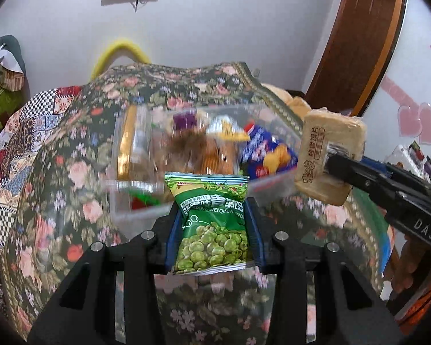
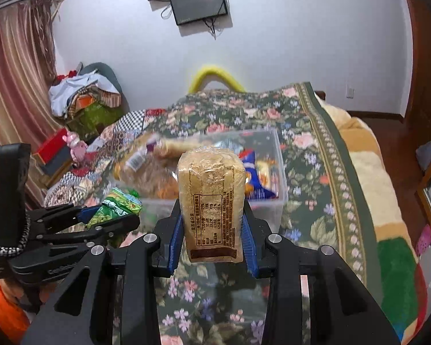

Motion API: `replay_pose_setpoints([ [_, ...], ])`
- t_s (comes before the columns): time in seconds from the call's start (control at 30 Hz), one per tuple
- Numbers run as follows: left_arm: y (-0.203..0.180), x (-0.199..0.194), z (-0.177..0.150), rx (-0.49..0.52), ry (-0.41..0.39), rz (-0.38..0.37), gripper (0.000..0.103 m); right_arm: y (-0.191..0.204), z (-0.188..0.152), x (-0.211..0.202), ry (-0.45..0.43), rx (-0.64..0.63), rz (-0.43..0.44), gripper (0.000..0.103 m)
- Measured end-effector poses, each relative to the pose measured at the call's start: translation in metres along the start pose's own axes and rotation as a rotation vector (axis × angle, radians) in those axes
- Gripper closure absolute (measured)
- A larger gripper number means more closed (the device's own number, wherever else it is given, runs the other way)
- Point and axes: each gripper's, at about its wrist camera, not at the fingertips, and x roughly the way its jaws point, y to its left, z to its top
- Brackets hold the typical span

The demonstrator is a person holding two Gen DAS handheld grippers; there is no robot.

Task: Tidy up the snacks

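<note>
Snacks clamped: left tongs (image 1: 212, 224) pinch glossy pea packet (image 1: 212, 218), right tongs (image 2: 212, 227) a cellophane-wrapped cake block (image 2: 211, 201) (rectangular).

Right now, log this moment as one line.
left hand-held gripper: shut on green pea packet | right hand-held gripper: shut on wrapped cake | both short of clear bin

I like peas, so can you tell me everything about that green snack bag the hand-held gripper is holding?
The green snack bag is a small shiny foil packet with crimped top and bottom edges. It shows white lettering across the middle and a picture of green peas below. It looks sealed and puffy. It stands upright, lifted off the flowery cloth, pinched on both sides by the blue pads of the left hand-held gripper. Behind it sits the clear plastic box of other snacks.
</note>
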Motion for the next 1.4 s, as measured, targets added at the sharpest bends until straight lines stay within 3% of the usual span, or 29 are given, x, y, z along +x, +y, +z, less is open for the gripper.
replay_pose_setpoints([
  [0.2, 0.013, 0.02, 0.023, -0.023, -0.001, 0.009, 0.062, 0.001, 0.019, 0.014, -0.021, 0.005, -0.003, 0.07],
  [0.53, 0.025, 0.048, 0.045, -0.031, -0.015, 0.055, 0.062, -0.001, 0.027, 0.055, 0.049, 0.005, 0.003, 0.07],
  [0.77, 0.029, 0.054, 0.041, -0.042, 0.01, 0.048, 0.053, -0.005, 0.028, 0.058, 0.063, 0.008, -0.001, 0.069],
  [0.87, 0.025, 0.049, 0.038, -0.034, 0.003, 0.049, 0.047, -0.005, 0.03, 0.058, 0.068, 0.007, -0.026, 0.062],
  [0.93, 0.022, 0.043, 0.037, -0.025, -0.014, 0.065, 0.041, -0.007, 0.03, 0.054, 0.059, 0.016, -0.038, 0.05],
  [1.0, 0.02, 0.037, 0.037, -0.019, -0.029, 0.073, 0.04, -0.009, 0.032, 0.05, 0.048, 0.024, -0.036, 0.046],
  [1.4, 0.015, -0.024, 0.043, -0.053, -0.123, 0.05, 0.04, -0.004, 0.039, 0.006, -0.035, 0.01, -0.048, 0.046],
])
